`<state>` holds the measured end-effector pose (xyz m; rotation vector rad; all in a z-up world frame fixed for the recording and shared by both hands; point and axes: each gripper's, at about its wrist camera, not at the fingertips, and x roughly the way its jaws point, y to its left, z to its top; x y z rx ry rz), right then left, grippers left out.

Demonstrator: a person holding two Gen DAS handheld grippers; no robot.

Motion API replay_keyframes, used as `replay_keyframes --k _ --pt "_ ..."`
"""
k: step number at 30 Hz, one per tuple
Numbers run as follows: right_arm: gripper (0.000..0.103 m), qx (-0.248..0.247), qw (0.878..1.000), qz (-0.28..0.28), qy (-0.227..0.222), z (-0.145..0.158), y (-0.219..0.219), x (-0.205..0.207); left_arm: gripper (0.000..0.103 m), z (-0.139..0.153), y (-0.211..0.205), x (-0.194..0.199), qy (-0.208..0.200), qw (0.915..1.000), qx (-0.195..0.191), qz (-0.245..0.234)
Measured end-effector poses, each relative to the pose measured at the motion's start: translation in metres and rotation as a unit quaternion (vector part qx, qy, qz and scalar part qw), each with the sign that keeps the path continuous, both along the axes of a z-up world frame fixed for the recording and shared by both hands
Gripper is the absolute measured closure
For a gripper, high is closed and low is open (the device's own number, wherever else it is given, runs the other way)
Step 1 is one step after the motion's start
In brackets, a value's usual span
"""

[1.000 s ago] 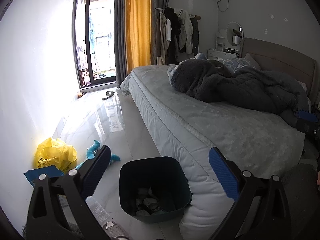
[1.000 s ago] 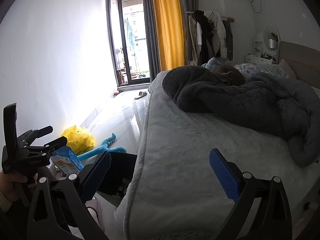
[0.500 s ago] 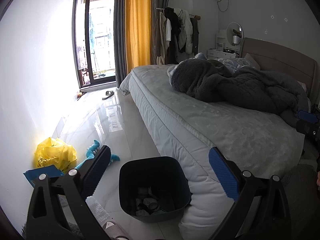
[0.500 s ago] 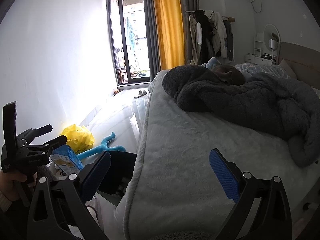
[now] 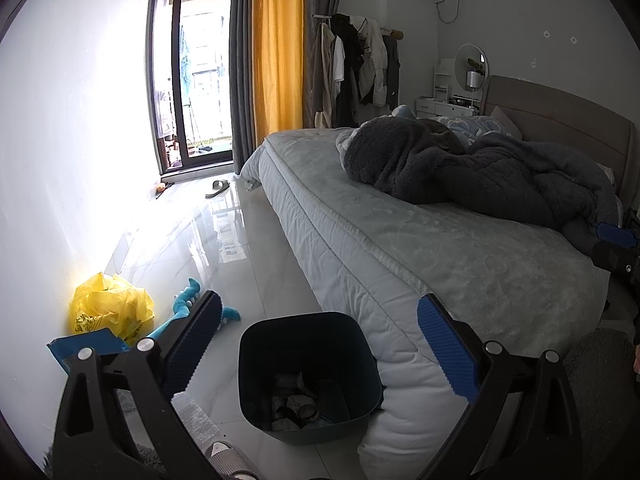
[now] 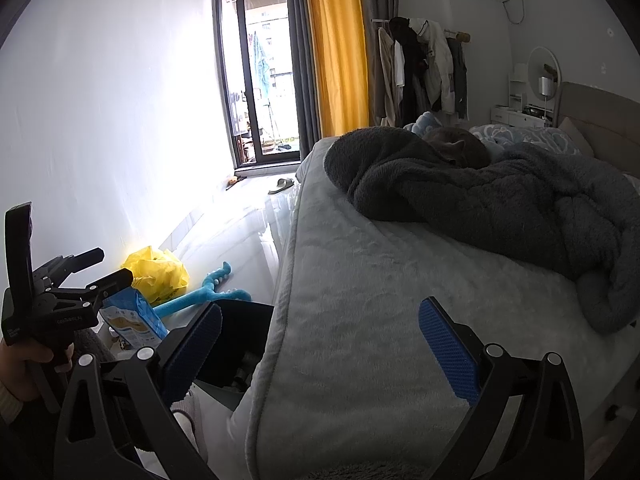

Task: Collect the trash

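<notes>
Bedroom floor, bit of a mess. Left gripper [image 5: 318, 346] held over the dark blue trash bin [image 5: 308, 376], jaws spread wide with nothing between them — bin sitting on the white tile floor [image 5: 224, 248] right up against the corner of the bed [image 5: 400, 248], touching the hanging edge of the mattress cover. Some crumpled trash [image 5: 296, 402] already down in the bottom of the bin, too jumbled to say what exactly. Off to the left by the wall: a crumpled yellow plastic bag [image 5: 110, 308], a flat blue packet [image 5: 86, 346] just in front of it, and a teal dinosaur-looking toy [image 5: 188, 312] lying on the tiles between bag and bin. Strip of bubble wrap [image 5: 196, 420] on the floor near the bottom edge, beside a grey slipper [image 5: 228, 456]. Right gripper [image 6: 320, 346] hovering over the bed's near edge, jaws also wide open and empty. Same yellow bag and blue packet visible from that camera, plus the left gripper's black body in a hand [image 6: 24, 364] at the far left. Dark grey fleece blanket [image 6: 500, 200] bunched up across the bed, with a grey cat [image 6: 456, 148] curled on it near the pillows.
</notes>
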<state>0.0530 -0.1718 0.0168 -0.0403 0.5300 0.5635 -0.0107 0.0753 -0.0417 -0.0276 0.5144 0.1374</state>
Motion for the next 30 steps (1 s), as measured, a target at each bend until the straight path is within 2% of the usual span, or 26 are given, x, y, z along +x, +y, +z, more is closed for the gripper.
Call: replay_keyframes --k 30 --pt "0.003 0.001 1.000 0.002 0.006 -0.0023 -0.0044 0.0015 0.003 -0.0004 0.0015 -0.0006 0.001 1.0000 0.000 0.000"
